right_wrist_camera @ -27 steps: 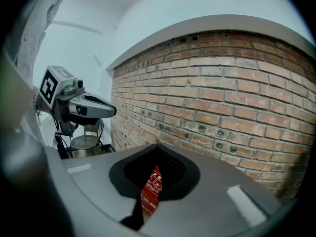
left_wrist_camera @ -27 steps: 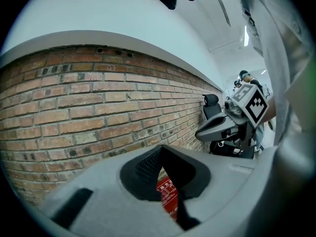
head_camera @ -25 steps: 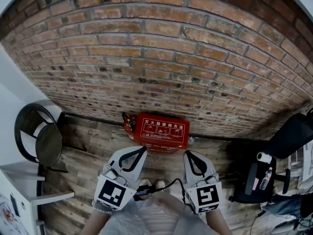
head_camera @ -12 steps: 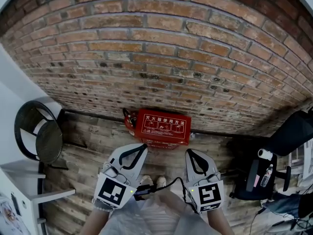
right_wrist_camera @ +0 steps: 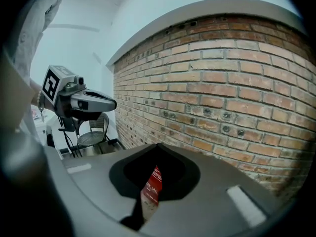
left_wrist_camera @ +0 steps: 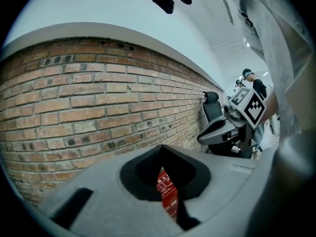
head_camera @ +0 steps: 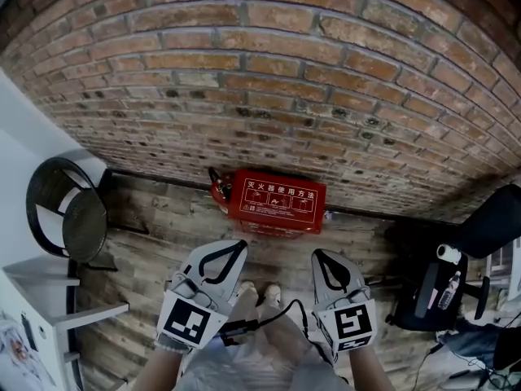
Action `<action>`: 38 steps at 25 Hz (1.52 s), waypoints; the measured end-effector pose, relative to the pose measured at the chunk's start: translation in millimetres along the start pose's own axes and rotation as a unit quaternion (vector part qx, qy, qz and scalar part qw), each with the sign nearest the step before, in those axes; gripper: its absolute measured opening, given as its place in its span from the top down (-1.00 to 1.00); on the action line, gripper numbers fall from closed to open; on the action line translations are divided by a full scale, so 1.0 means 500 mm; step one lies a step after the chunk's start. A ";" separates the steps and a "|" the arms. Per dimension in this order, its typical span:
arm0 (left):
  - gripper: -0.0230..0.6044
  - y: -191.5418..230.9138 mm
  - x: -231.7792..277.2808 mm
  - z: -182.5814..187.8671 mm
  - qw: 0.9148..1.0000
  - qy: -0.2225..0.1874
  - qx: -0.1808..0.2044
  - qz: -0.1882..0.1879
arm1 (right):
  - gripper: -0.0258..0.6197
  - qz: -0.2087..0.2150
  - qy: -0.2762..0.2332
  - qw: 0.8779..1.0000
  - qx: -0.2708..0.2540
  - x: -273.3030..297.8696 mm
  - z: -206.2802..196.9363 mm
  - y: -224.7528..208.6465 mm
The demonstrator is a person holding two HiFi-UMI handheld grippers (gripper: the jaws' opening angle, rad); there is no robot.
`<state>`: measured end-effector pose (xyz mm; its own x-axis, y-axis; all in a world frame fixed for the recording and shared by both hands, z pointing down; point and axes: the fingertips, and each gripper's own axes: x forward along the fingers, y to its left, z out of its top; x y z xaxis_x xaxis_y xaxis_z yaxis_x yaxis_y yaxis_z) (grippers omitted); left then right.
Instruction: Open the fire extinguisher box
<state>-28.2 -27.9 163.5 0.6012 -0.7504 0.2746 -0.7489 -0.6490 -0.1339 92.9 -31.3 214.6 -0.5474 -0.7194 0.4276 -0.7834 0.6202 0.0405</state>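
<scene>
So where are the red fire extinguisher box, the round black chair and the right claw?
fire extinguisher box [head_camera: 278,202]: head view, middle of its red lid.
round black chair [head_camera: 84,233]: head view, on its mesh seat.
right claw [head_camera: 320,257]: head view, at its closed tips.

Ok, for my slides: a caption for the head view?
Left hand-held gripper and right hand-held gripper, both shut, point at the closed fire extinguisher box by the brick wall.

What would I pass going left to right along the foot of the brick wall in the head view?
round black chair → red fire extinguisher box → black office chair
</scene>
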 end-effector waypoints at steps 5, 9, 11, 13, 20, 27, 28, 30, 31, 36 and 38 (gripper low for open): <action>0.93 -0.002 0.016 -0.042 1.000 0.011 -0.007 -0.003 | 0.89 0.018 0.013 1.000 -0.001 0.034 -0.036 0.005; 0.93 -0.001 0.034 -0.094 1.000 0.026 -0.017 -0.007 | 0.89 0.027 0.028 0.999 0.009 0.064 -0.081 0.006; 0.93 -0.001 0.045 -0.125 0.999 0.033 -0.021 -0.009 | 0.89 0.032 0.039 0.999 0.013 0.080 -0.110 0.007; 0.93 -0.002 0.057 -0.160 0.999 0.043 -0.029 -0.012 | 0.89 0.037 0.052 0.998 0.018 0.097 -0.144 0.008; 0.93 -0.007 0.106 -0.294 0.996 0.074 -0.039 -0.014 | 0.89 0.058 0.080 0.995 0.033 0.163 -0.257 0.014; 0.93 -0.016 0.161 -0.431 0.993 0.093 -0.066 -0.020 | 0.90 0.069 0.102 0.992 0.041 0.249 -0.363 0.019; 0.93 -0.016 0.168 -0.450 0.993 0.095 -0.070 -0.021 | 0.90 0.069 0.102 0.991 0.049 0.262 -0.378 0.020; 0.93 -0.020 0.182 -0.489 0.992 0.099 -0.077 -0.023 | 0.90 0.068 0.102 0.990 0.070 0.288 -0.410 0.020; 0.93 -0.022 0.190 -0.508 0.991 0.101 -0.080 -0.024 | 0.90 0.069 0.104 0.989 0.084 0.300 -0.426 0.019; 0.93 -0.030 0.227 -0.596 0.989 0.109 -0.101 -0.023 | 0.70 0.077 0.108 0.975 0.179 0.355 -0.502 0.017; 0.93 -0.033 0.242 -0.635 0.985 0.114 -0.132 -0.017 | 0.60 0.086 0.107 0.965 0.224 0.374 -0.529 0.019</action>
<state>-31.7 -68.1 501.3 0.5710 -0.6622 0.4852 -0.7941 -0.5954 0.1219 60.7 -77.3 533.7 -0.6447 -0.5071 0.5720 -0.7613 0.4930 -0.4210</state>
